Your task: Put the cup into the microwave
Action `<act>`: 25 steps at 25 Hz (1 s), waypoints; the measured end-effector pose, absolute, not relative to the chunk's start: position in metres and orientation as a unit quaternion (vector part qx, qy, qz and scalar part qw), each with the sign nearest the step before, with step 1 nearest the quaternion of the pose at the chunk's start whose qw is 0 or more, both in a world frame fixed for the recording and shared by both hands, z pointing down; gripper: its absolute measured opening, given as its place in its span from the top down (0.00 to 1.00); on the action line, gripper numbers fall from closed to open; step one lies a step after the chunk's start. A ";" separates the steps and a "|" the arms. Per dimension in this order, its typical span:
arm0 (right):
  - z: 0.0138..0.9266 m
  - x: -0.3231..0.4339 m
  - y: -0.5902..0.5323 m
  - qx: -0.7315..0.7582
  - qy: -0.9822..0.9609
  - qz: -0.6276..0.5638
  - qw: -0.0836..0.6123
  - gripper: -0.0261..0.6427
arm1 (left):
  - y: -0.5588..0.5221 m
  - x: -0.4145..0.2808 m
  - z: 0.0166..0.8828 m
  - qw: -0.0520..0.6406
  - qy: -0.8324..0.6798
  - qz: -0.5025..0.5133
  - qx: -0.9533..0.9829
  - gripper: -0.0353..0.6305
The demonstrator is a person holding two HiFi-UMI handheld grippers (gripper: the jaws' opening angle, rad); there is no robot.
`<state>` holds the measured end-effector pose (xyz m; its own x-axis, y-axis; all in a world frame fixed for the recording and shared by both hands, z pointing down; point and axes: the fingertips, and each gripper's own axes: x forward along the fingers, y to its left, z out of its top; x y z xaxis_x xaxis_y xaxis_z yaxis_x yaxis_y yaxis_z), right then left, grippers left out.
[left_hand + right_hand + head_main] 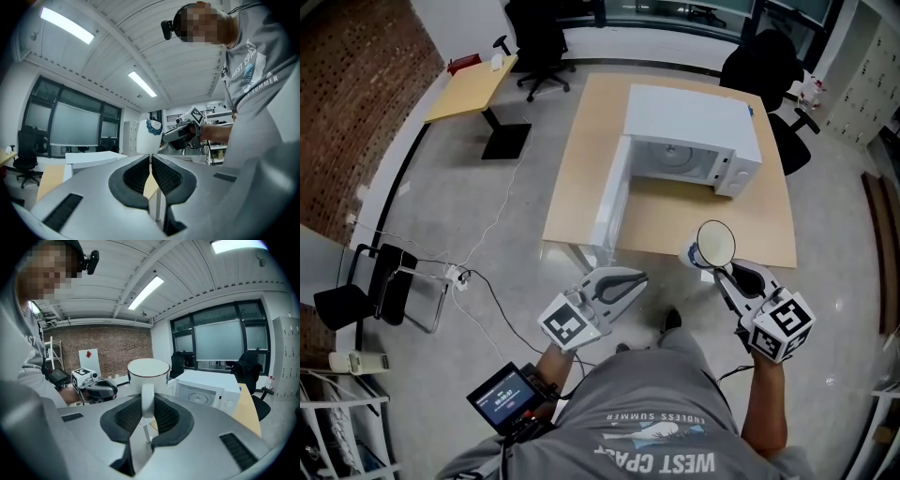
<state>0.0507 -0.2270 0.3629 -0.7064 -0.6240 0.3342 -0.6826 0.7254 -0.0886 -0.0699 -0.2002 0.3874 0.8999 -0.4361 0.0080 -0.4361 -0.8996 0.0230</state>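
Note:
A white cup with a thin dark rim hangs upright over the table's near edge, and my right gripper is shut on its handle. In the right gripper view the cup stands just past the jaws, its handle pinched between the pads. Beyond it sits the white microwave, its door swung open to the left and its turntable showing. My left gripper hovers near the table's front left corner, shut with nothing in it. In the left gripper view its jaws meet, and the cup shows behind them.
The microwave rests on a wooden table. Black office chairs stand behind it, a small yellow desk at the back left. Cables and a power strip lie on the floor at left, beside a folding chair.

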 end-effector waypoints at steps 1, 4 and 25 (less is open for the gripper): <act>0.364 0.046 -0.226 0.352 -0.919 0.105 0.144 0.86 | -0.199 -0.072 0.388 0.012 -0.224 0.002 0.974 0.91; 0.369 0.037 -0.226 0.344 -0.920 0.111 0.153 0.86 | -0.197 -0.076 0.387 0.012 -0.226 -0.004 0.974 0.91; 0.561 0.045 -0.496 0.384 -0.873 0.179 0.240 0.86 | -0.290 -0.100 0.418 0.079 -0.299 0.008 0.951 0.91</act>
<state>0.0448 -0.4958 0.5615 -0.5888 -0.5851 0.5576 -0.7576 0.6400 -0.1285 -0.1005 -0.2896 0.4180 0.8207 -0.5679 0.0623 -0.5704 -0.8083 0.1458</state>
